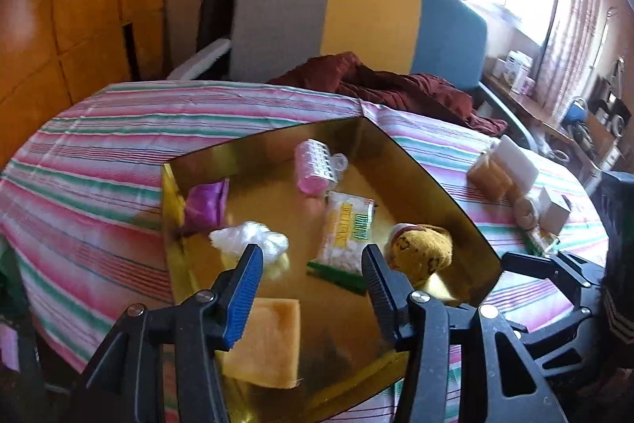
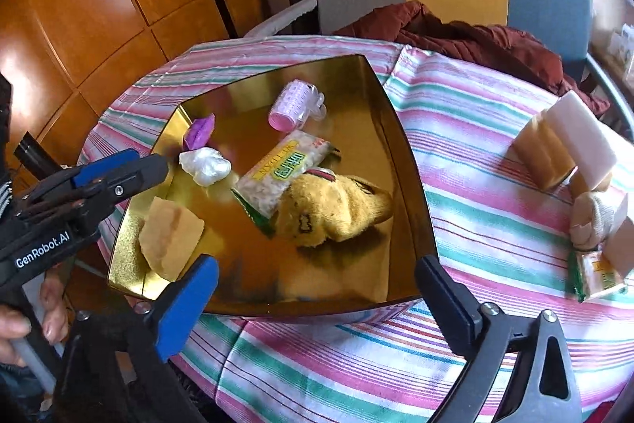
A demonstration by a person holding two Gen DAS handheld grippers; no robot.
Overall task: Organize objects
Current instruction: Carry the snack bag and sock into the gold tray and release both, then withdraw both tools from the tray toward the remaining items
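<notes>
Gold and shiny, the tray (image 2: pixel 404 161) is sitting on a round table with a striped cloth (image 2: pixel 475 153). Lying inside it are a yellow sock (image 2: pixel 337 209), a clear packet with a green and yellow label (image 2: pixel 283 171), a pink hair roller (image 2: pixel 291 106), a purple packet (image 2: pixel 200 131), a crumpled white bag (image 2: pixel 206 165) and a yellow sponge (image 2: pixel 170 236). The right gripper (image 2: pixel 317 288) is hanging over the near edge of the tray with its jaws spread wide and nothing between them. The left gripper (image 1: pixel 313 264) is pointing down over the tray, jaws about half apart, holding nothing. More sponges (image 2: pixel 562 141) are standing on the cloth at the right, well apart from the tray.
</notes>
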